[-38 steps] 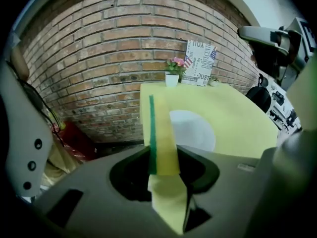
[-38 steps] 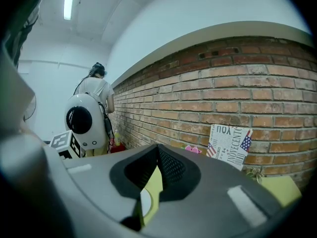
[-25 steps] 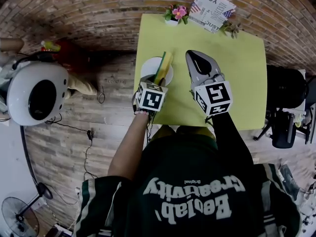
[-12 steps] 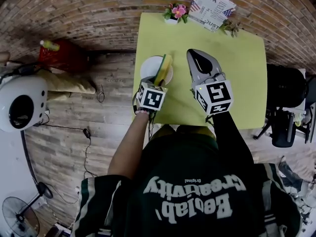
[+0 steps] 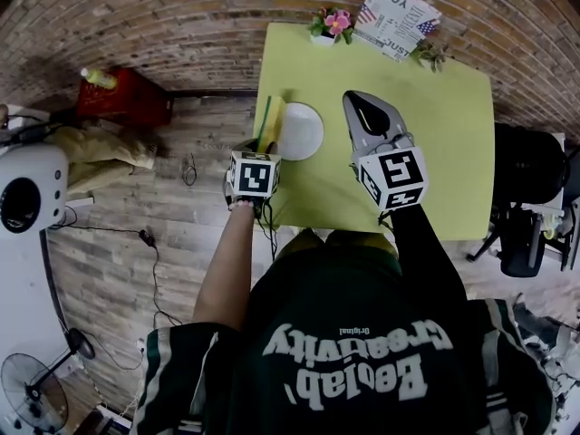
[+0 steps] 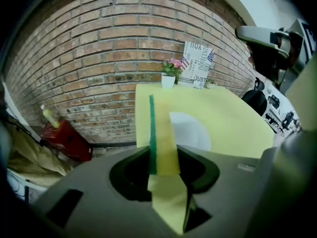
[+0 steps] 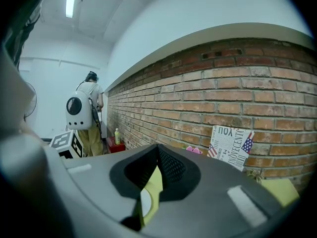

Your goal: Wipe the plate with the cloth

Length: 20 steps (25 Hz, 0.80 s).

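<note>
A white plate point(image 5: 300, 131) lies near the left edge of the yellow-green table point(image 5: 426, 152). In the left gripper view the plate point(image 6: 192, 131) shows just right of the cloth. My left gripper point(image 5: 261, 152) is shut on a yellow cloth with a green edge point(image 5: 269, 120). It holds the cloth on edge beside the plate's left rim, over the table's left border. That cloth point(image 6: 162, 143) sticks out from between the left gripper point(image 6: 164, 171). My right gripper point(image 5: 356, 100) hovers right of the plate, shut and holding nothing; its jaws meet in the right gripper view point(image 7: 157, 148).
A flower pot point(image 5: 330, 24), a printed sign point(image 5: 396, 7) and a small plant point(image 5: 426, 54) stand along the table's far edge. On the floor at left are a red crate point(image 5: 125, 98) and a white backpack point(image 5: 27, 198). A black chair point(image 5: 526, 166) is right of the table.
My left gripper has carried the cloth leftwards off the plate to its left rim, so the plate's face now shows. The right gripper has stayed put. The white backpack at left has moved away.
</note>
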Available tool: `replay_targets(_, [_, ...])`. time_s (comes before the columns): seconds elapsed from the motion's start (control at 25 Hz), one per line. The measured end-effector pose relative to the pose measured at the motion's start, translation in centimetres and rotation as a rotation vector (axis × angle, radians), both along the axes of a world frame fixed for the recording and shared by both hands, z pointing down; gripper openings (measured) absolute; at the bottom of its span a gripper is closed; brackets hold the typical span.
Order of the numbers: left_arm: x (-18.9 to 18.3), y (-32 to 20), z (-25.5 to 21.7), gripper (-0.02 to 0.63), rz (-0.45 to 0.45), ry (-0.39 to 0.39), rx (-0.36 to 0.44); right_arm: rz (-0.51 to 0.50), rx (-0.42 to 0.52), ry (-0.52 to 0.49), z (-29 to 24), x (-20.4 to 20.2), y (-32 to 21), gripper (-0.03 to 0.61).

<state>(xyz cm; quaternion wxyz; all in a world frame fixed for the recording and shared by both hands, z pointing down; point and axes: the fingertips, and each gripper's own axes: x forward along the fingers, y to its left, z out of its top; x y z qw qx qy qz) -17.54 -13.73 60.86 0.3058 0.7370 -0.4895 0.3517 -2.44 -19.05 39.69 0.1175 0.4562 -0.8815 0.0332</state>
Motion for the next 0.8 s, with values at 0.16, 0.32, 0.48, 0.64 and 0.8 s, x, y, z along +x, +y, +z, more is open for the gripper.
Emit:
replay_targets(0.16, [-0.6, 0.1, -0.1, 0.140, -0.021, 0.008, -0.003, -0.002, 0.004, -0.001, -0.2, -0.2, 0.1, 0.014])
replay_targets(0.32, [1.3, -0.2, -1.0, 0.140, -0.006, 0.060, 0.007, 0.003, 0.006, -0.001, -0.3, 0.0, 0.0, 0.014])
replay_targets(0.48, [5.0, 0.1, -1.5, 0.140, 0.070, 0.091, 0.005, 0.010, 0.007, 0.003, -0.2, 0.3, 0.1, 0.014])
replay_targets(0.64, [8.6, 1.0, -1.2, 0.140, 0.150, 0.120, -0.008, 0.022, 0.003, 0.006, -0.1, 0.7, 0.1, 0.014])
replay_targets(0.8, [10.7, 1.4, -0.1, 0.140, 0.202, 0.112, 0.003, 0.027, 0.004, 0.005, -0.2, 1.2, 0.0, 0.014])
